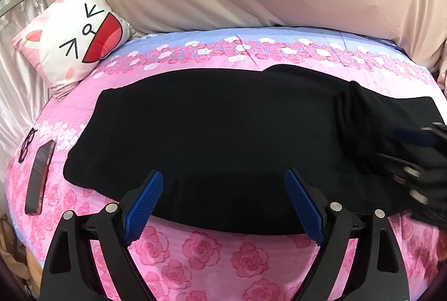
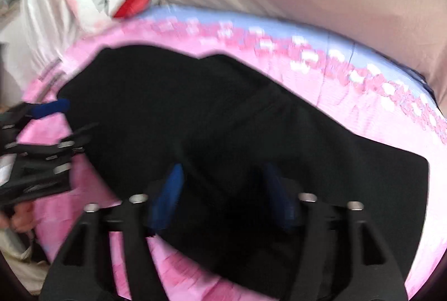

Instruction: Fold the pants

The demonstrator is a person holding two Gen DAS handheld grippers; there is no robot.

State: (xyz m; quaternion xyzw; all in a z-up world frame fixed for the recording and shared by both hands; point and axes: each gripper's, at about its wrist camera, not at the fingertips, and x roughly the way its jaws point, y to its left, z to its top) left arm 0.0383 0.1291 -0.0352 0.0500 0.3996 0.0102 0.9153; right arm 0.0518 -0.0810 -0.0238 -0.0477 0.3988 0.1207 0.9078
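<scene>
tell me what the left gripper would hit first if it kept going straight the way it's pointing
Most likely the black pants. The left gripper stands open and angles down over their near edge on the pink rose bedspread, with nothing between the pads; how far above the cloth is unclear.

Pants (image 1: 212,133) lie flat across the bed (image 1: 195,253), just ahead of my left gripper (image 1: 223,203). My right gripper (image 2: 223,197) sits over their right part. Phone (image 1: 39,178) & glasses (image 1: 27,144) lie left of pants; pillow (image 1: 75,41) at far left, behind them.
</scene>
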